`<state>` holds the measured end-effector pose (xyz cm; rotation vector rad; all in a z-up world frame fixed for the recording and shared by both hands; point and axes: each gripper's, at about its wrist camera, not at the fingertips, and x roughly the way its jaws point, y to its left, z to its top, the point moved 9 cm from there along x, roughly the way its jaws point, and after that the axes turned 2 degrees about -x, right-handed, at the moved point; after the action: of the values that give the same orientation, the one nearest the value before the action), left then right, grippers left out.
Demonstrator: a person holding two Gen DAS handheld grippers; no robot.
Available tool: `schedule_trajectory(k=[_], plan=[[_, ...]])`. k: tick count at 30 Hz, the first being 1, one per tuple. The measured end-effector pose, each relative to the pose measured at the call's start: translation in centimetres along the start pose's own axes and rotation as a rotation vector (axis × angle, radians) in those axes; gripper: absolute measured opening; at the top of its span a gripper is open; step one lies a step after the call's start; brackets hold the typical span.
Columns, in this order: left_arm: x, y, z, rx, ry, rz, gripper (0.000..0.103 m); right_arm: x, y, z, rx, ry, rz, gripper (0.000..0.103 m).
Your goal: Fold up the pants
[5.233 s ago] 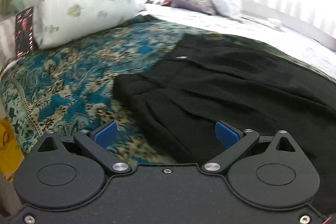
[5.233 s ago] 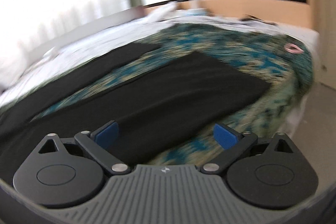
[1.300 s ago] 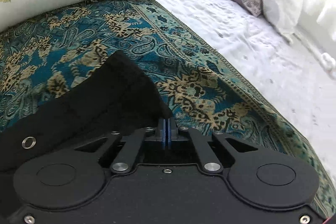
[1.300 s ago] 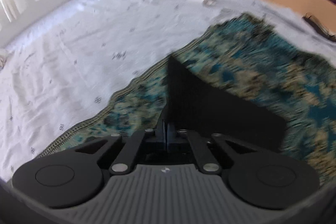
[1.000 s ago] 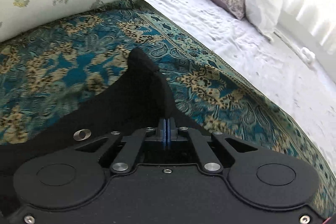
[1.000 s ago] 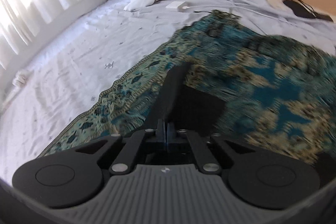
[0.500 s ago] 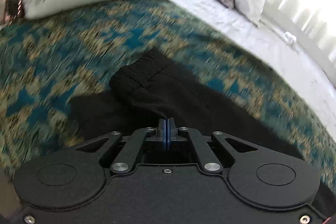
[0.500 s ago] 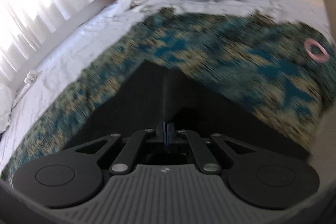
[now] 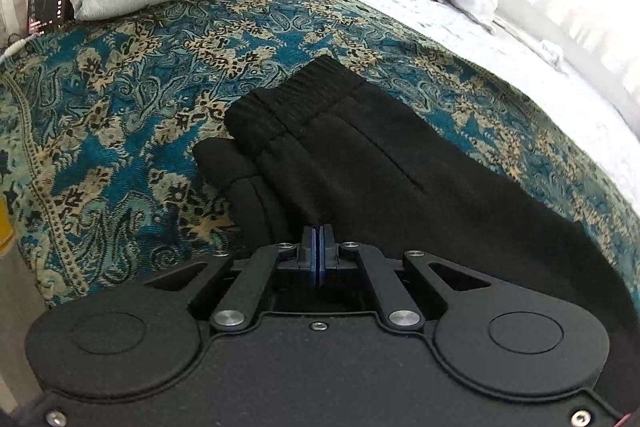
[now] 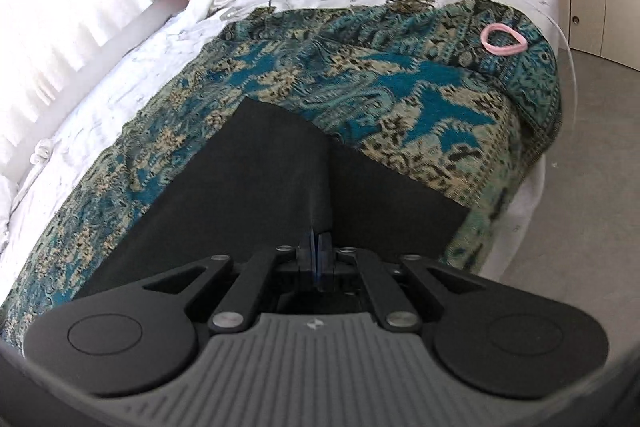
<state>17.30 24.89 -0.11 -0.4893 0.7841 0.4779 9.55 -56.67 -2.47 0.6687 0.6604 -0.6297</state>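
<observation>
While both jaws are fully closed on fabric, the black soft-knit pants (image 9: 360, 163) lie on the teal paisley woven bedspread (image 9: 120, 99) of the bed, one leg laid over the other. The left hand-held gripper (image 9: 317, 247) pinches the waist end (elastic band at 12 o'clock); the right hand-held gripper (image 10: 316, 247) pinches the hem end. Lengthwise fold appears done; crosswise folds remain.
</observation>
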Motion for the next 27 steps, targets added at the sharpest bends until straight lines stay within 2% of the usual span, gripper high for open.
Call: schedule_trajectory(k=[14,25,27], plan=[[0.5,1.0,-0.2,0.042,-0.001,0.068,0.003,-1.6,-2.3,-1.7,-0.007,-0.018,-0.022,0.003],[1.0,0.8,-0.7,0.096,0.015,0.088,0.003,-1.9,-3.0,-1.9,-0.028,-0.043,-0.04,0.003],[1.0,0.7,-0.8,0.107,0.014,0.093,0.003,-2.0,-3.0,-1.9,-0.032,-0.048,-0.042,0.006]])
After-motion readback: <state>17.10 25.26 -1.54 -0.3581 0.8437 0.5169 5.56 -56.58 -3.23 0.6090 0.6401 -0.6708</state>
